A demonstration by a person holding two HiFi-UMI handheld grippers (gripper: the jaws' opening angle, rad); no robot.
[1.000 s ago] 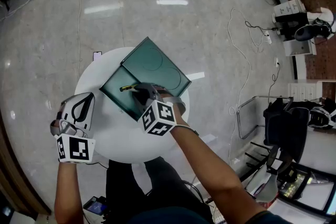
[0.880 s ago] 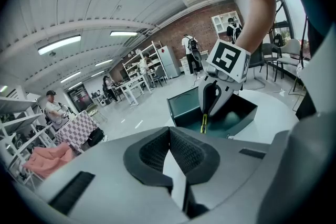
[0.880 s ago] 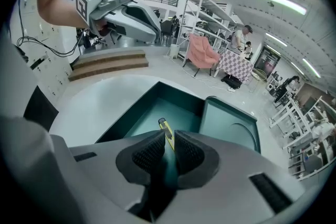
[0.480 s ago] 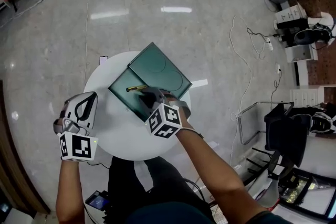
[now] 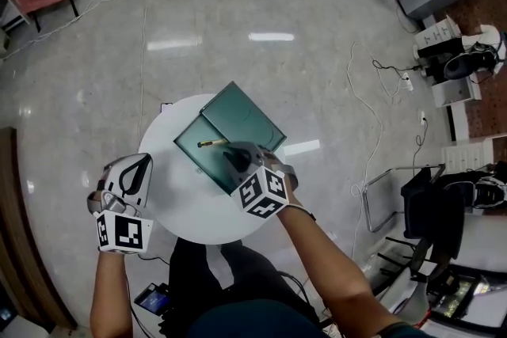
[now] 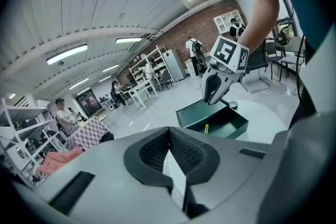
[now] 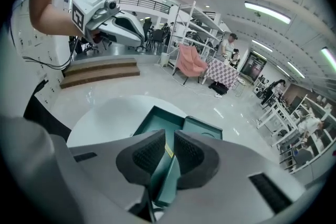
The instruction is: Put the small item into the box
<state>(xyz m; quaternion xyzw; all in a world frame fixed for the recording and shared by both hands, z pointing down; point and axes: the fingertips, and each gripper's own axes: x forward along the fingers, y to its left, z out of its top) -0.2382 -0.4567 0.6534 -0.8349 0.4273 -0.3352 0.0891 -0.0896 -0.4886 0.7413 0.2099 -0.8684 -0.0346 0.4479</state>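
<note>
A dark green box (image 5: 196, 150) stands open on the round white table (image 5: 190, 210), its lid (image 5: 247, 119) lying open behind it. The small item, a thin yellow stick (image 5: 211, 143), lies on the box floor. My right gripper (image 5: 235, 157) hovers over the box's near right part, jaws slightly apart with nothing between them; in the right gripper view the yellow stick (image 7: 168, 151) shows through the gap, down in the box (image 7: 152, 126). My left gripper (image 5: 136, 170) is held over the table's left edge, well away from the box, its pads (image 6: 157, 152) meeting at the tips.
The table stands on a glossy grey floor with cables (image 5: 372, 91). Chairs and equipment (image 5: 432, 202) crowd the right side. My legs are under the table's near edge. In the left gripper view, the right gripper (image 6: 212, 93) hangs above the box (image 6: 220, 124).
The right gripper has drawn back a little from the yellow stick toward the box's near side. The stick stays in the box. The left gripper holds its place.
</note>
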